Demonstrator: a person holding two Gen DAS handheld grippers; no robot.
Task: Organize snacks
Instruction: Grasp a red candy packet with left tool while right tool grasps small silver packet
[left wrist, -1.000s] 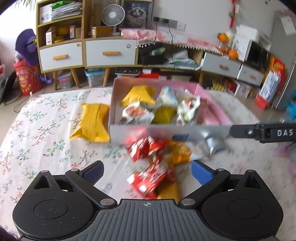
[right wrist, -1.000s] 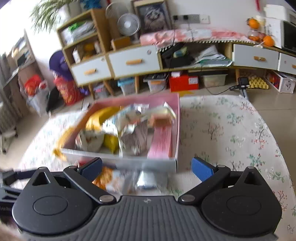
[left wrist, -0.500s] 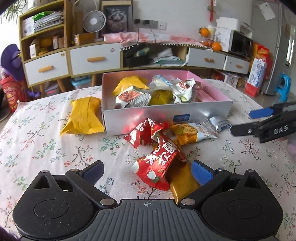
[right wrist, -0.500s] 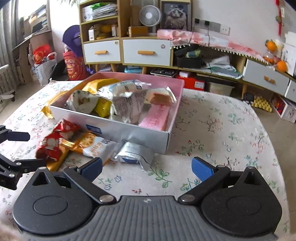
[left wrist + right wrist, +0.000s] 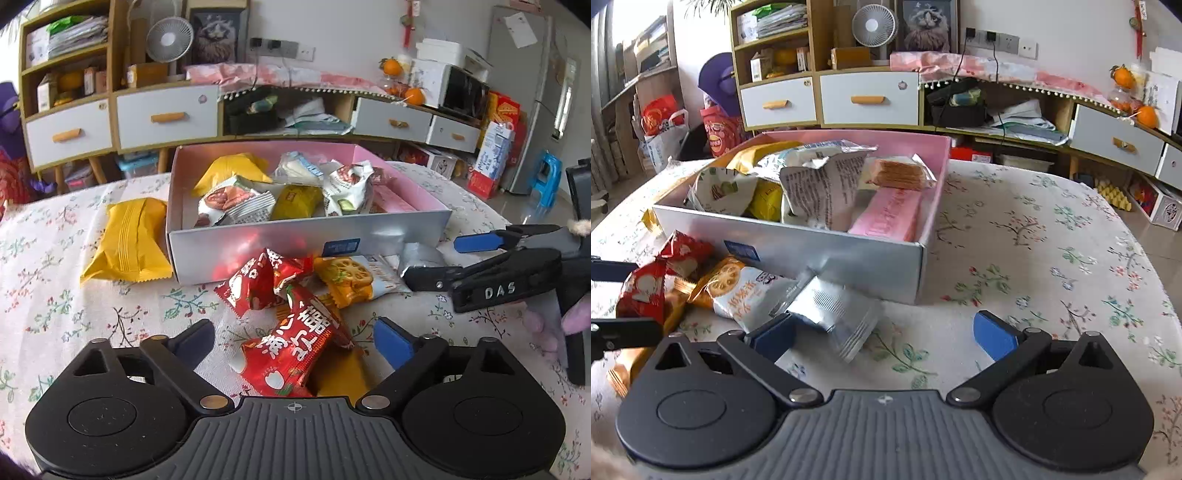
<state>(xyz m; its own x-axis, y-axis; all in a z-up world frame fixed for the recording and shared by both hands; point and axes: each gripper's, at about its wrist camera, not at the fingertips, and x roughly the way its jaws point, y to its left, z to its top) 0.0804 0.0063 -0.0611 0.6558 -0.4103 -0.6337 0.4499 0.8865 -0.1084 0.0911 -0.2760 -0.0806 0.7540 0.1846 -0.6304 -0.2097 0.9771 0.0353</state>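
Observation:
A pink-lined cardboard box (image 5: 306, 243) half full of snack packets stands on the flowered table. Loose packets lie before its front wall: two red ones (image 5: 258, 284), an orange and white one (image 5: 347, 280), a silver one (image 5: 421, 254) and a gold one (image 5: 340, 376). My left gripper (image 5: 295, 345) is closing around the nearest red packet (image 5: 291, 354), which lies between its pads without being pressed. My right gripper (image 5: 882, 334) stands open low over the table. The silver packet (image 5: 838, 310) lies just by its left finger (image 5: 772, 334). Each gripper shows at the edge of the other's view.
A yellow packet (image 5: 129, 240) lies on the tablecloth left of the box. Bare flowered cloth (image 5: 1052, 258) stretches right of the box to the table's rounded edge. Drawers, shelves and a fan (image 5: 170, 40) stand behind the table.
Both grippers have come down closer to the loose packets in front of the box. The left jaws have narrowed around the red packet. The right jaws stay wide.

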